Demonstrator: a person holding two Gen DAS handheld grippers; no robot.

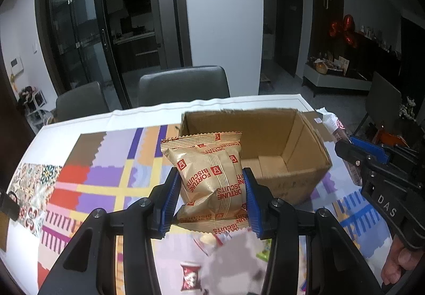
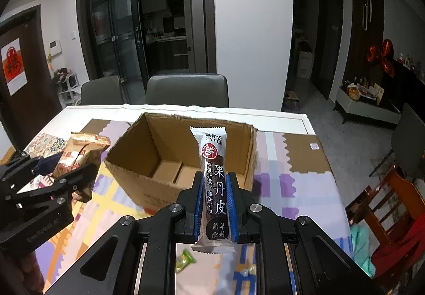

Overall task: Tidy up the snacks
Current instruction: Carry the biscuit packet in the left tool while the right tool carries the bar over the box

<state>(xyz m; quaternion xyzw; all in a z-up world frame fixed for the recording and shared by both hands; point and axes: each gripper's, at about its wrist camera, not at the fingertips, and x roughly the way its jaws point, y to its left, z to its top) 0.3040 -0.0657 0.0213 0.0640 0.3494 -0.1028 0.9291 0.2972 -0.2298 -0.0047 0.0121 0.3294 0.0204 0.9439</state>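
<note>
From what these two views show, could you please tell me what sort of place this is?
Most likely a home dining room: a dining table under a patterned cloth, grey padded chairs behind it, and a kitchen through the glass sliding door.

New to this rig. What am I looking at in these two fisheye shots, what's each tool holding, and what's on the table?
There is no robot here. A person holds a two-finger tool in each hand, and each tool carries a fisheye camera looking forward along its fingers.

In the left wrist view, the left tool is shut on a tan Fortune Biscuits pack, held up in front of an open cardboard box. The right tool shows at that picture's right edge.

In the right wrist view, the right tool is shut on a long dark fruit-leather bar, also in front of the box. The left tool and its pack appear at the left.

The box stands on a table under a colourful patterned cloth. It looks empty as far as its floor shows. A few small snack packets, such as a green one, lie on the cloth below the tools.
</note>
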